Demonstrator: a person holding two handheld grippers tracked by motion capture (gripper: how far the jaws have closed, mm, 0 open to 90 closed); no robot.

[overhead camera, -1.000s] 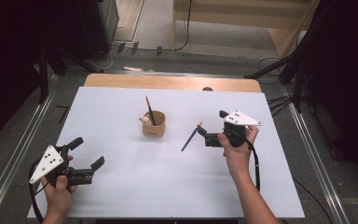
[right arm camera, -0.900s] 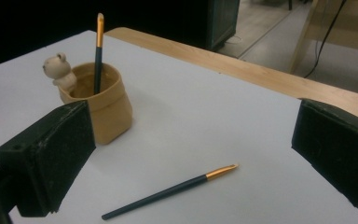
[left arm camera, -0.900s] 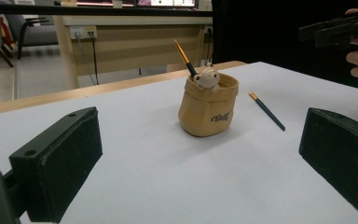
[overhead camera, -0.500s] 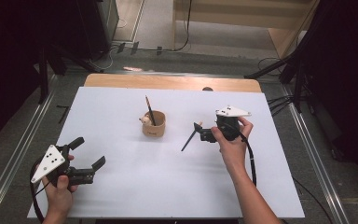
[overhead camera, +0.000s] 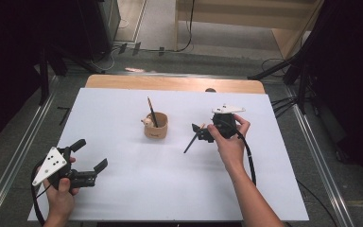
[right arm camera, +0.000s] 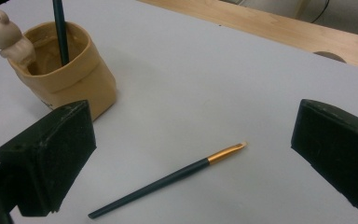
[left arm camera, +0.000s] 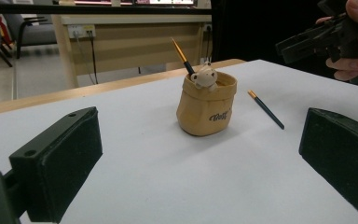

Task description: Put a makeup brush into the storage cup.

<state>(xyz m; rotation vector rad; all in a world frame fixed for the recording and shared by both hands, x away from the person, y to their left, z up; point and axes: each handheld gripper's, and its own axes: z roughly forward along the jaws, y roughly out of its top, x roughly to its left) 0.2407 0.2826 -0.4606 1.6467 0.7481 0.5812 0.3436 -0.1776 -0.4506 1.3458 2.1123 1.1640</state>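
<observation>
Step in hand, as I judge it: picking up the loose brush [right arm camera: 168, 179] to stand it in the holder [overhead camera: 155, 126] with the other one.

Right gripper [overhead camera: 199, 134] hovers over the brush, jaws spread wide and holding nothing; in the right gripper view the brush lies flat on the counter [overhead camera: 123, 189] between the two pads. Left gripper [overhead camera: 90, 158] sits low near the person's corner, well apart from the holder, jaws also wide and empty.

Next move, I'd guess: lower the right jaws to straddle the thin handle and close near mid-length. The handle is slim and lies flush on the sheet, so the pads must come right down to the surface or it may roll away.

Materials: brush has a dark green round handle, gold ferrule, pale short tip. Holder is a tan, sack-shaped cup with rolled rim, matte, dark lettering on its side, a small pale bear figure [left arm camera: 204, 76] at the rim. A second brush [left arm camera: 182, 56] stands tilted inside. Counter covering is smooth white; bare wood at the far edge.
</observation>
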